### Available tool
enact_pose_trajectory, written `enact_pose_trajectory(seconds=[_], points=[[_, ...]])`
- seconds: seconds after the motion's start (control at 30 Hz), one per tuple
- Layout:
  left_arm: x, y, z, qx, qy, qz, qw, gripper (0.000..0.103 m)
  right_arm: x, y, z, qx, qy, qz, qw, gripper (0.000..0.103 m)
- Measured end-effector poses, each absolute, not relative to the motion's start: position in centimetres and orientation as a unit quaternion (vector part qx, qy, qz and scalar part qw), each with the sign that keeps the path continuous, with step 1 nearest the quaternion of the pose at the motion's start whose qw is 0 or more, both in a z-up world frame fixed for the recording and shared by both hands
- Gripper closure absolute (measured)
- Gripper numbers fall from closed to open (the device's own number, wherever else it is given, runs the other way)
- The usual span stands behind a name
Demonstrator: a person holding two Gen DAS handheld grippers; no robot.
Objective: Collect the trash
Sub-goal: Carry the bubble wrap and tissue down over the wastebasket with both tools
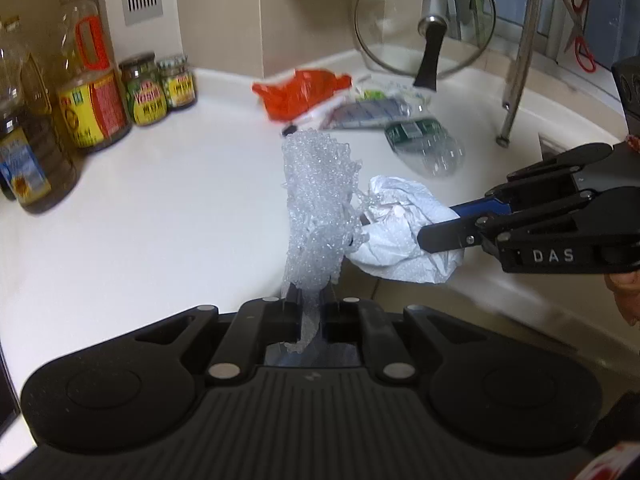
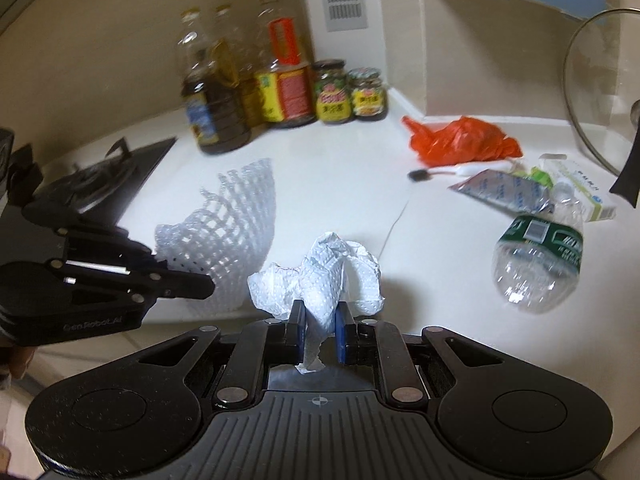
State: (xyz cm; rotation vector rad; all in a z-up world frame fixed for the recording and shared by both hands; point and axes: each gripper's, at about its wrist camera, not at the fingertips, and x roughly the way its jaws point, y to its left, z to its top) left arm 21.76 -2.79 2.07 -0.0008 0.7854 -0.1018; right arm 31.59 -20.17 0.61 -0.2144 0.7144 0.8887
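White foam fruit netting [image 1: 316, 208] is pinched in the left gripper [image 1: 310, 308] and a crumpled white paper towel [image 2: 320, 280] in the right gripper [image 2: 320, 326], both held above the white countertop's [image 2: 320, 184] front edge.

Two close wrist views angle down over a white counter [image 1: 140, 220] (each seeing the other's gripper), sharing its trash-strewn corner.
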Motion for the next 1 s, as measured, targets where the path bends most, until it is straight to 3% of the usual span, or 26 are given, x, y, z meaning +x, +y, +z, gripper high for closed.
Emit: enact_pose_trajectory(seconds=[0.43, 1.0], points=[[18.4, -3.9, -3.2, -0.026, 0.448, -0.047, 0.892, 0.096, 28.2, -19.4, -6.6, -0.173, 0.389, 0.433, 0.794, 0.088], [20.1, -3.7, -12.1, -0.077, 0.515, -0.010, 0.853, 0.096, 28.8, -17.6, -15.3, -0.261, 0.419, 0.425, 0.759, 0.088]])
